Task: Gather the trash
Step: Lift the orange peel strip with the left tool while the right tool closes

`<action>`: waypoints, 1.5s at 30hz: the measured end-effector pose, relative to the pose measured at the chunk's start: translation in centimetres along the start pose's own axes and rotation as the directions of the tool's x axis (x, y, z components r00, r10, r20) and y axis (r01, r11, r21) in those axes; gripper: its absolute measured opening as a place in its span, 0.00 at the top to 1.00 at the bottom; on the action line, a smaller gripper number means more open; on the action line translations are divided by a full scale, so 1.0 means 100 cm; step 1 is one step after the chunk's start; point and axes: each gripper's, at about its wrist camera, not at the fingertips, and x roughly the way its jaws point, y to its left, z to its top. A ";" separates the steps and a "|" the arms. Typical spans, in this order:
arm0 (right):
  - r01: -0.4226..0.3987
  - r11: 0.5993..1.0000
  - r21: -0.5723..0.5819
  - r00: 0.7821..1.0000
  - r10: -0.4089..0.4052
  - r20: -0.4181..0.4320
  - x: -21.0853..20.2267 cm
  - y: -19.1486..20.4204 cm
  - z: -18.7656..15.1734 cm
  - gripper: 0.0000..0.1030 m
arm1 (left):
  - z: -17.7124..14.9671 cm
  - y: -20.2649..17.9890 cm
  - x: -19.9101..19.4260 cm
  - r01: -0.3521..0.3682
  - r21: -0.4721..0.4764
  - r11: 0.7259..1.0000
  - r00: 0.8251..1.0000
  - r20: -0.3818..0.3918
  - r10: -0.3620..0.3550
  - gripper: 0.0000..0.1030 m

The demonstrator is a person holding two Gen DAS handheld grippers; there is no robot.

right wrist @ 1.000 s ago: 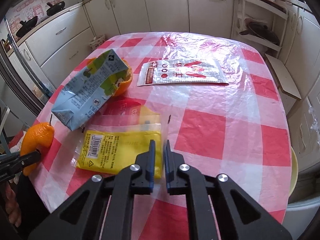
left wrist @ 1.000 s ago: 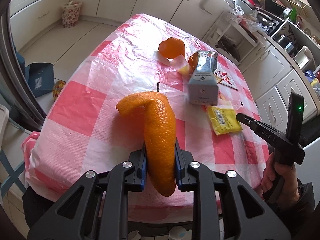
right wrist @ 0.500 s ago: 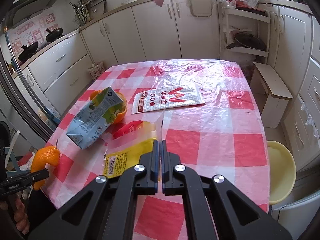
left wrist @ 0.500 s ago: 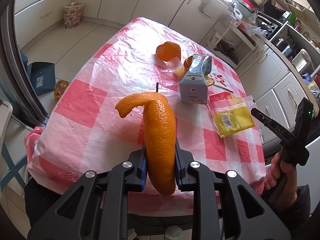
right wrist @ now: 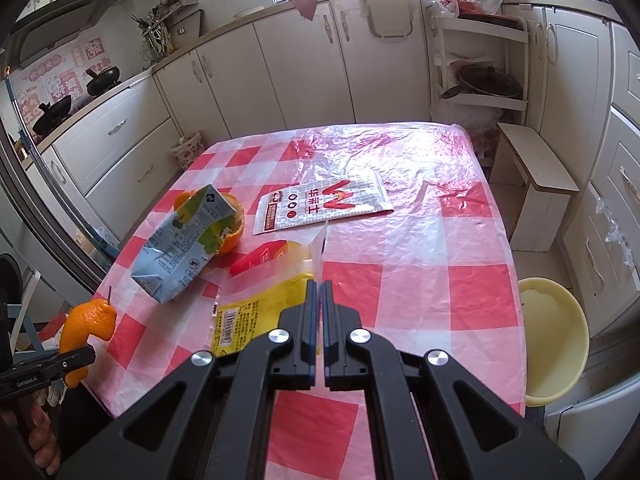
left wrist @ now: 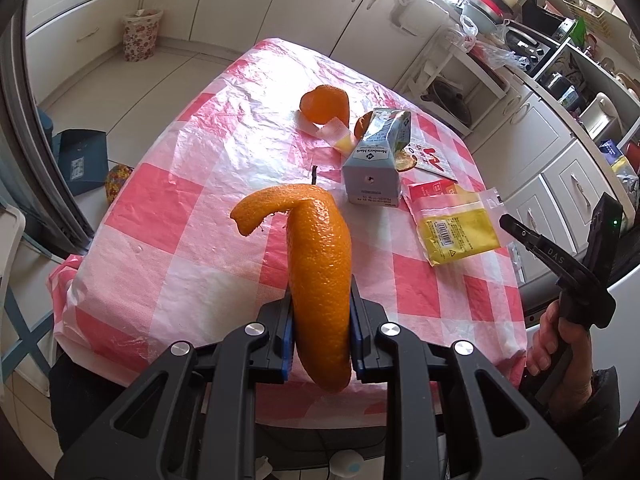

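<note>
My left gripper (left wrist: 320,304) is shut on a long curled strip of orange peel (left wrist: 316,264), held upright above the near edge of the pink checked table (left wrist: 192,208). The right wrist view shows that peel (right wrist: 90,324) at far left. My right gripper (right wrist: 318,284) is shut, pinching the clear plastic edge of a yellow packet (right wrist: 256,312); its corner is lifted and the rest lies on the cloth. The left wrist view shows this packet (left wrist: 456,236) below the right gripper (left wrist: 505,221), which a hand holds.
On the table lie a blue-grey drink carton (right wrist: 180,248) against an orange half (right wrist: 234,224), a red packet (right wrist: 260,258), a white and red wrapper (right wrist: 324,206) and another peel cup (left wrist: 324,104). A yellow basin (right wrist: 556,344) sits low beside the table's right edge.
The right gripper's jaws closed from a narrow gap, and it rose and pulled back, lifting the yellow packet's clear corner. The left gripper kept its hold on the peel.
</note>
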 end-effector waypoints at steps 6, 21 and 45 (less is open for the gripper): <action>0.004 1.000 0.003 1.000 -0.004 0.003 -0.001 -0.001 -0.001 0.97 | 0.001 0.000 -0.006 0.011 -0.001 1.000 1.000 0.010 -0.011 0.80; 0.004 1.000 0.030 0.996 -0.006 0.084 -0.026 -0.009 0.003 0.97 | 0.004 -0.013 -0.040 0.059 0.021 0.998 0.996 0.066 -0.060 0.80; -0.001 1.000 0.021 0.997 0.003 -0.079 0.026 -0.014 0.000 0.49 | -0.003 -0.064 -0.037 0.094 0.104 0.990 0.994 0.038 -0.099 0.80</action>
